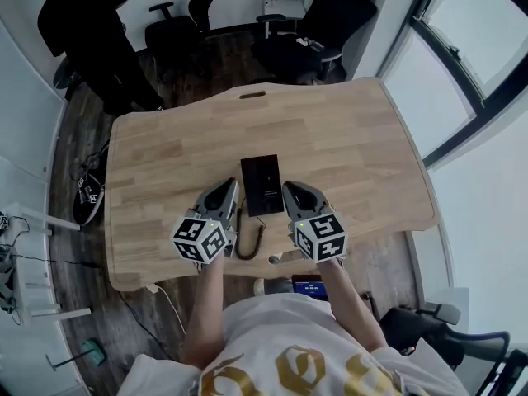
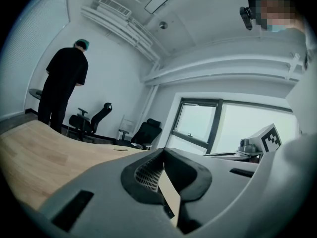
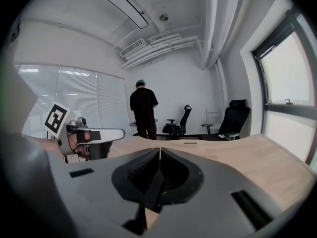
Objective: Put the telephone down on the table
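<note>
The black telephone (image 1: 261,185) lies flat on the wooden table (image 1: 346,147), near the front edge, and its coiled cord (image 1: 249,239) trails toward me. My left gripper (image 1: 230,185) hovers just left of it and my right gripper (image 1: 289,188) just right of it, neither touching it. Both point forward, away from me. In the left gripper view the jaws (image 2: 163,155) are shut with nothing between them. The right gripper view shows the same of its jaws (image 3: 159,154). The telephone is out of sight in both gripper views.
A person in black (image 1: 82,23) stands beyond the table's far left corner. Black office chairs (image 1: 177,23) (image 1: 322,31) stand behind the table, and large windows (image 1: 462,64) run along the right. A cable slot (image 1: 252,95) is cut near the far edge.
</note>
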{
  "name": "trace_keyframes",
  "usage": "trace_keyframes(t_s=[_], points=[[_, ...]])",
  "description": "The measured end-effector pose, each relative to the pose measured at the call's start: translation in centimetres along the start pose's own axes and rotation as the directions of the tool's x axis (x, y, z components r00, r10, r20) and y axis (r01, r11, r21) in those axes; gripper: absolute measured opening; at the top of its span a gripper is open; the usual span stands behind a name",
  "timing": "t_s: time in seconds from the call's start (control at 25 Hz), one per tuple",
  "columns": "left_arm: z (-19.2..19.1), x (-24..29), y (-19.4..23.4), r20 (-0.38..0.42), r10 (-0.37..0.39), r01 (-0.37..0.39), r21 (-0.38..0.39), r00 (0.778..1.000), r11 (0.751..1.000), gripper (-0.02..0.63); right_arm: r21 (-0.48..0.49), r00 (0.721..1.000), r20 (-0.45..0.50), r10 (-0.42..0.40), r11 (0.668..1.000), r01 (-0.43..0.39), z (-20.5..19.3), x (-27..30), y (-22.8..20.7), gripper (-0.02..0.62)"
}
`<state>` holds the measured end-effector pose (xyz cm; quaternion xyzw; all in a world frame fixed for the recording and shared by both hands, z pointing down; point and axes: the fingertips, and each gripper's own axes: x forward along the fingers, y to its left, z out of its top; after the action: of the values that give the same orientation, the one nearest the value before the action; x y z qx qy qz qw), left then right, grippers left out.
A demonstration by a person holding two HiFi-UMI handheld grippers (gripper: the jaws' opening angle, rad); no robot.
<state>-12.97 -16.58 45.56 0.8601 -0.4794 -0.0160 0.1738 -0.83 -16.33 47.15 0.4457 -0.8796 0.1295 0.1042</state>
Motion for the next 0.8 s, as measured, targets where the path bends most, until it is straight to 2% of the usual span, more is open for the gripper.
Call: trace_keyframes(t_s=[0.48, 0.64, 0.8], points=[[-0.9, -0.4, -1.7, -0.015, -0.006, 0.006, 0.036, 1.0, 0.999, 0.009, 0.02, 1.0, 0.006, -0.015, 1.0, 0.015, -0.9, -2.7, -0.1, 0.012], [-1.3, -0.7, -1.1, -0.033, 0.035, -0.032, 0.07, 0.999, 0.997, 0.009, 0.035, 1.0, 0.011, -0.021, 0.999, 0.02, -1.0, -2.8, -0.6, 0.012], [-1.3, -0.8, -0.7, -0.041, 0.024, -0.022, 0.045, 0.999, 0.999, 0.009, 0.058, 1.0, 0.015, -0.026, 0.998, 0.025, -1.0, -2.6, -1.1, 0.012]])
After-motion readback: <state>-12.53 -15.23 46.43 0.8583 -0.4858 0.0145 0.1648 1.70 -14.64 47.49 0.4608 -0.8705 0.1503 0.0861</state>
